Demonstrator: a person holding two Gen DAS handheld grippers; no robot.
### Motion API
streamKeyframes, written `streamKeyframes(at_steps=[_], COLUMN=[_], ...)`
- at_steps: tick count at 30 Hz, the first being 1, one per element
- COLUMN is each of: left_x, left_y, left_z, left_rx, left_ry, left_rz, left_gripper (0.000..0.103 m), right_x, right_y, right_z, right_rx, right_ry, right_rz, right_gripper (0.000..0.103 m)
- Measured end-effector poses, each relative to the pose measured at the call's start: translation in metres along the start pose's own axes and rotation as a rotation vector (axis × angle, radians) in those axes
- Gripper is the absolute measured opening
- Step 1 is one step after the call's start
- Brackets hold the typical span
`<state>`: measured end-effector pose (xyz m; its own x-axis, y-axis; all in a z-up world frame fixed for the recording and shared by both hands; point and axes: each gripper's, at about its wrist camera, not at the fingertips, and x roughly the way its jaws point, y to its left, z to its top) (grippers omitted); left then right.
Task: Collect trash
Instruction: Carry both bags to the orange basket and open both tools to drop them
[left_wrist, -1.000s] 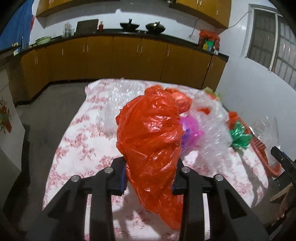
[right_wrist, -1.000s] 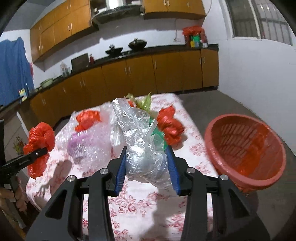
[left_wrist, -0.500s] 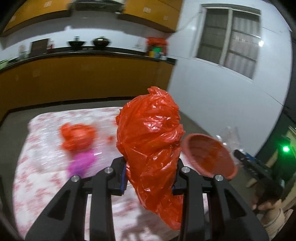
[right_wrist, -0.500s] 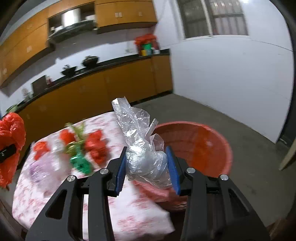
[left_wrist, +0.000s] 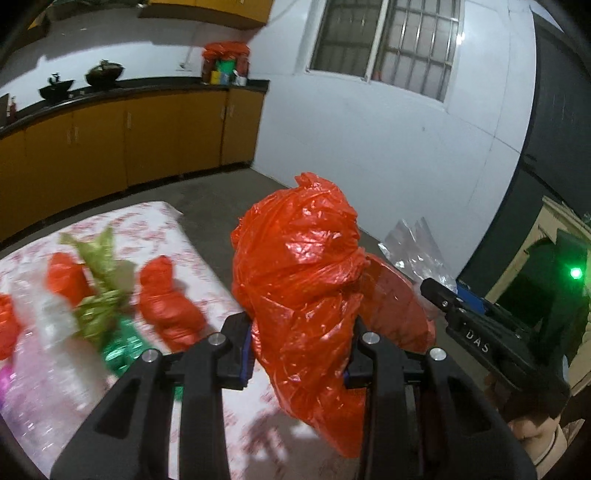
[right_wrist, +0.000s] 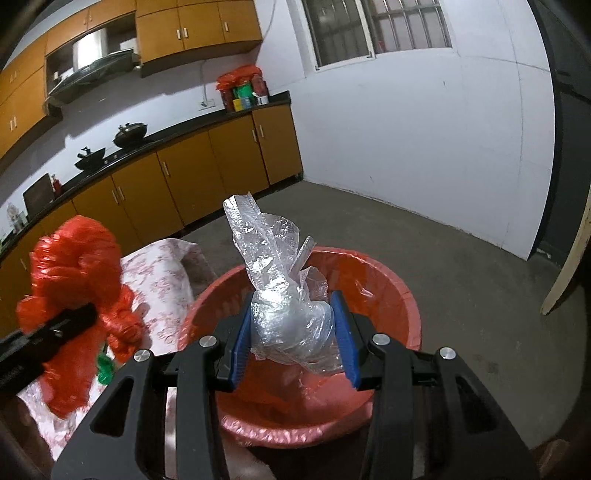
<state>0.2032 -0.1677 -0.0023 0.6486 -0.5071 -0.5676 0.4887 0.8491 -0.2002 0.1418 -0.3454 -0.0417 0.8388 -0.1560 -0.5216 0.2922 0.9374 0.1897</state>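
My left gripper (left_wrist: 297, 354) is shut on a big crumpled orange plastic bag (left_wrist: 303, 280), held in the air above the table's right end; that bag also shows in the right wrist view (right_wrist: 74, 280). My right gripper (right_wrist: 291, 343) is shut on a crumpled clear plastic bag (right_wrist: 284, 291) and holds it right over the red basket (right_wrist: 399, 295). The basket (left_wrist: 399, 306) sits beyond the table's end, partly hidden behind the orange bag. The clear bag (left_wrist: 413, 251) and the right gripper's body show at the right of the left wrist view.
The table with a red-flowered cloth (left_wrist: 207, 266) carries more trash: small orange bags (left_wrist: 166, 306), a green-yellow wrapper (left_wrist: 99, 266), a green bag (left_wrist: 122, 350), clear plastic (left_wrist: 48, 332). Orange kitchen cabinets (right_wrist: 207, 170) line the far wall. Grey floor (right_wrist: 443, 258) lies past the basket.
Both grippers swung right, away from the table's middle. The right gripper, clear bag in it, has come over the basket. The left gripper carried the orange bag toward the table's right end.
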Motion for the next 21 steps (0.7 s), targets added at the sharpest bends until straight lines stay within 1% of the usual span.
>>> streamKeyframes(at_steps=[6, 9, 10, 13, 14, 18, 21], left_x=[0.042, 0.054, 0.058, 0.069, 0.070, 0.074, 0.073], left_y=[-0.014, -0.016, -0.018, -0.020, -0.018, -0.012, -0.007], left_z=[0.008, 0.002, 0.002, 0.001, 0.000, -0.001, -0.002], left_rx=[0.028, 0.037, 0.037, 0.035, 0.032, 0.018, 0.005], left_ry=[0.048, 0.064, 0.069, 0.081, 0.083, 0.094, 0.098], left_rz=[-0.043, -0.053, -0.055, -0.053, -0.052, -0.051, -0.046], left_gripper=[0.034, 0.036, 0.038, 0.055, 0.058, 0.064, 0.067], right_x=[0.012, 0.017, 0.018, 0.020, 0.021, 0.017, 0.013], right_y=[-0.010, -0.015, -0.018, -0.025, -0.028, -0.036, -0.039], right_z=[0.007, 0.010, 0.012, 0.016, 0.017, 0.013, 0.010], right_rx=[0.025, 0.036, 0.042, 0.080, 0.087, 0.101, 0.101], right_ry=[-0.004, -0.007, -0.008, -0.005, -0.005, -0.010, -0.012], right_rz=[-0.001, 0.002, 0.006, 0.032, 0.034, 0.020, 0.003], right_gripper=[0.042, 0.042, 0.043, 0.049, 0.050, 0.052, 0.057])
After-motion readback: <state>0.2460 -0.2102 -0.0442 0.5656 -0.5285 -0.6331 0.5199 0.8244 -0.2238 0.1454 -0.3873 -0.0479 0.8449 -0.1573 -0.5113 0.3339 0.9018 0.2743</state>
